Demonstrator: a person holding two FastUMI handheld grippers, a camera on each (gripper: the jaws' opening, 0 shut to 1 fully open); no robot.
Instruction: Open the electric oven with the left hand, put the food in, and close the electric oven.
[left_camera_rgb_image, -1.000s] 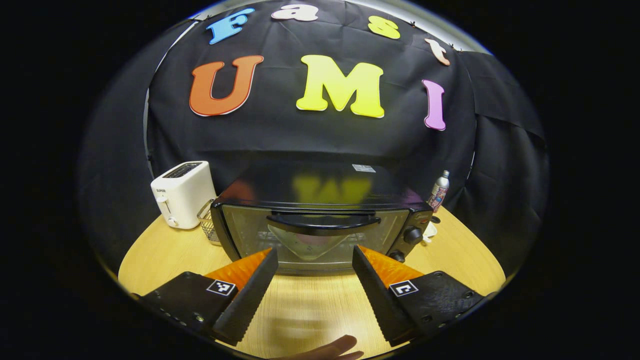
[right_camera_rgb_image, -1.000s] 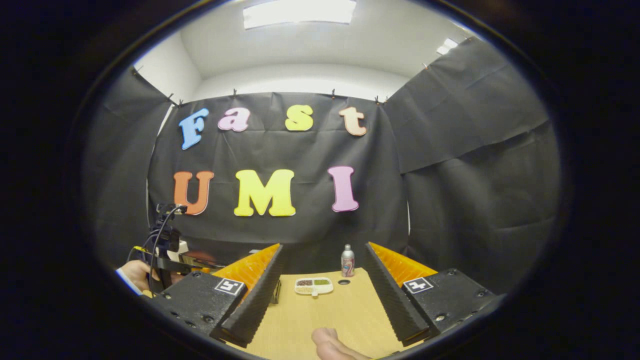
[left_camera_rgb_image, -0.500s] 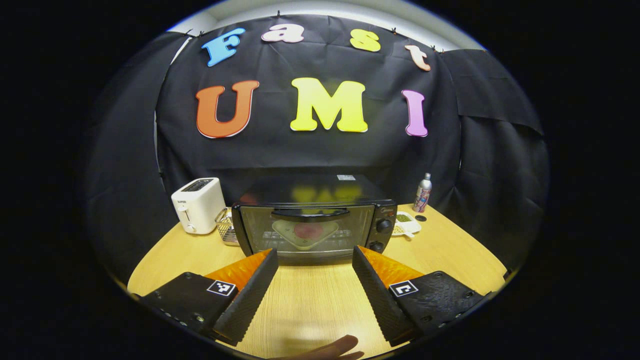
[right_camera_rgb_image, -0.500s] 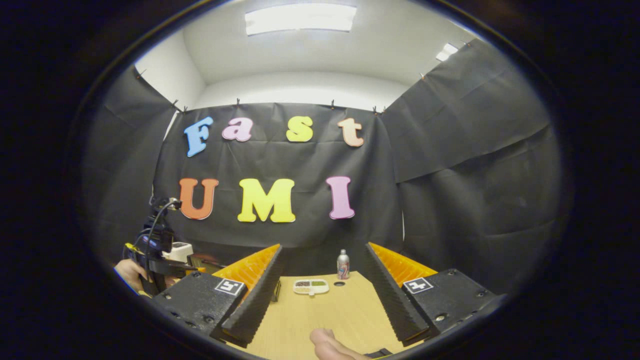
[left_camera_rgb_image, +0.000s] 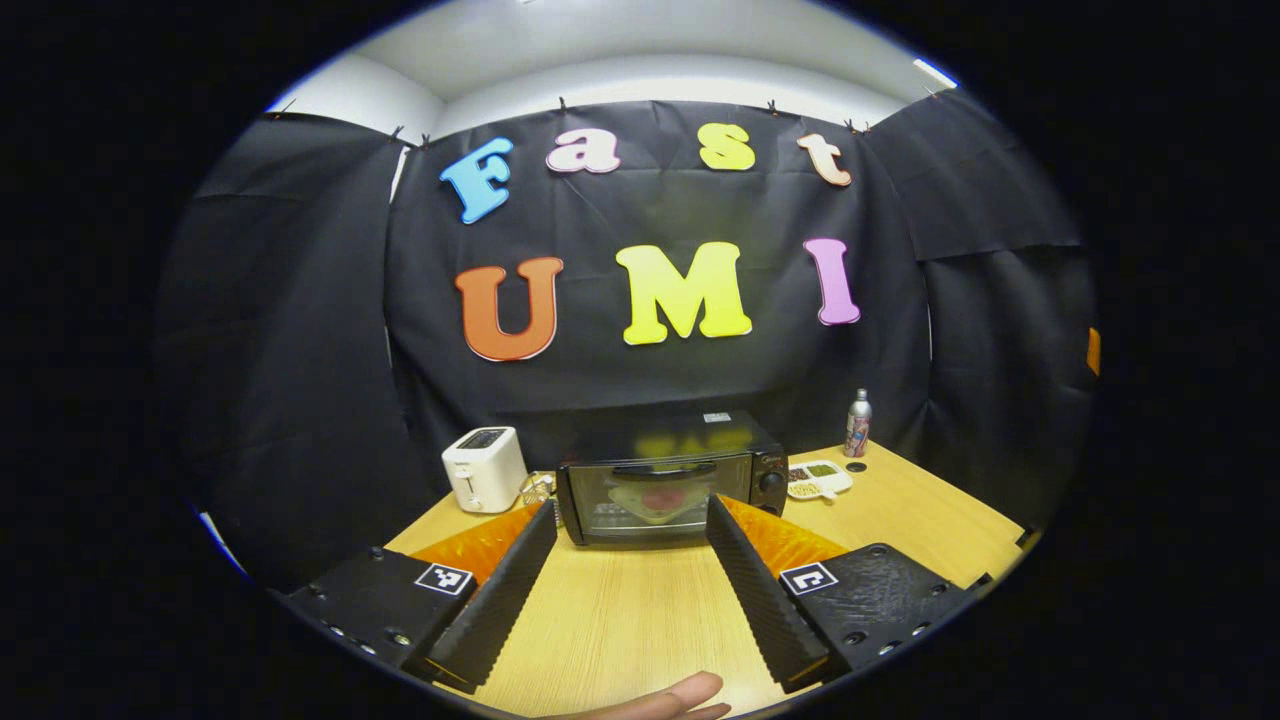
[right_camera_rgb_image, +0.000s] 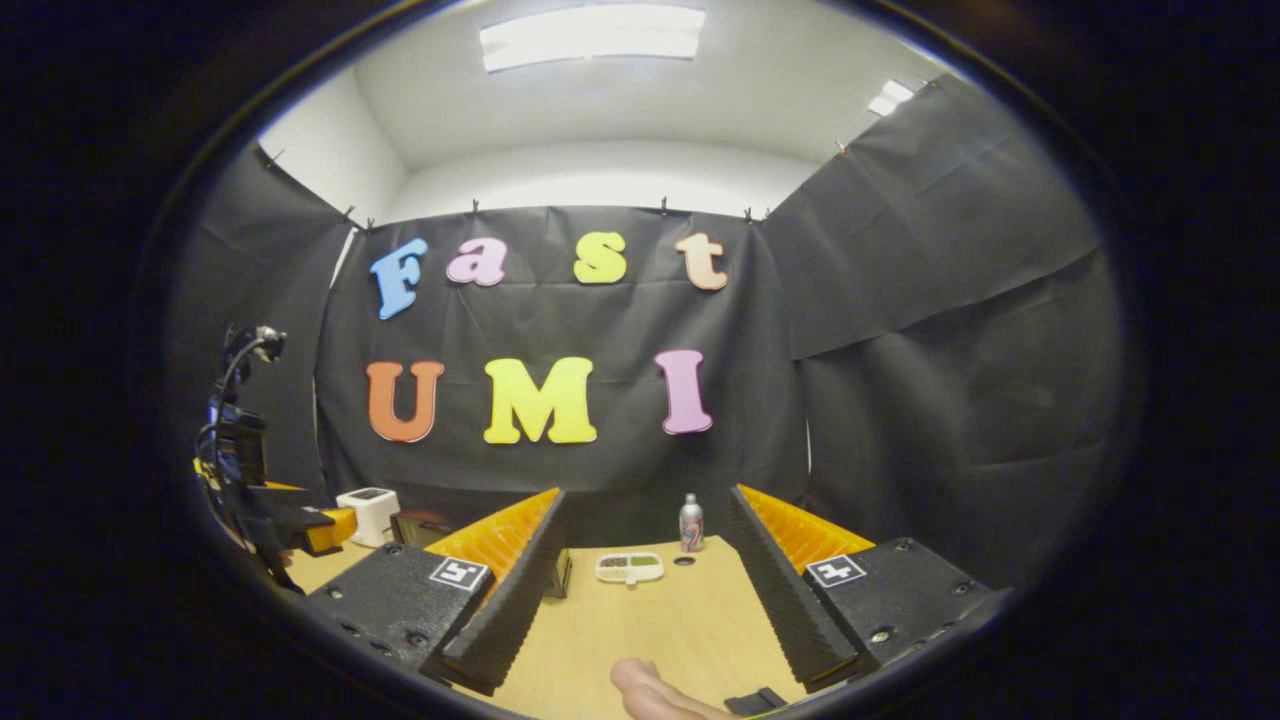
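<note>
In the left gripper view the left gripper (left_camera_rgb_image: 630, 580) has its two black fingers spread wide apart over the bare wooden table (left_camera_rgb_image: 620, 620), with nothing between them. Straight ahead at twelve o'clock, well apart from the fingertips, sits the oven (left_camera_rgb_image: 672, 490) with its door closed. Through the glass a pale plate (left_camera_rgb_image: 650, 502) with something red on it can be made out, but the glass is dim and the food (left_camera_rgb_image: 660, 497) itself is too blurred to identify. The lower corners of the oven are cut off behind the fingers. At about ten o'clock from the oven stands a white toaster (left_camera_rgb_image: 484, 468), and a wire basket (left_camera_rgb_image: 540, 488) peeks out between the two, mostly hidden. At about two o'clock lie a small divided dish (left_camera_rgb_image: 818, 480) and a bottle (left_camera_rgb_image: 858, 423), with a dark round cap (left_camera_rgb_image: 856, 466) just beside the bottle. A fingertip (left_camera_rgb_image: 670, 695) shows at six o'clock, cut off by the edge.

In the right gripper view the right gripper (right_camera_rgb_image: 640, 590) likewise stands wide open and empty. The dish (right_camera_rgb_image: 630, 567) and bottle (right_camera_rgb_image: 690, 522) lie ahead at twelve o'clock. The oven is nearly all hidden behind this gripper's left finger. At nine o'clock the other gripper shows partly, its jaw state unclear from here, near the toaster (right_camera_rgb_image: 368, 512).
</note>
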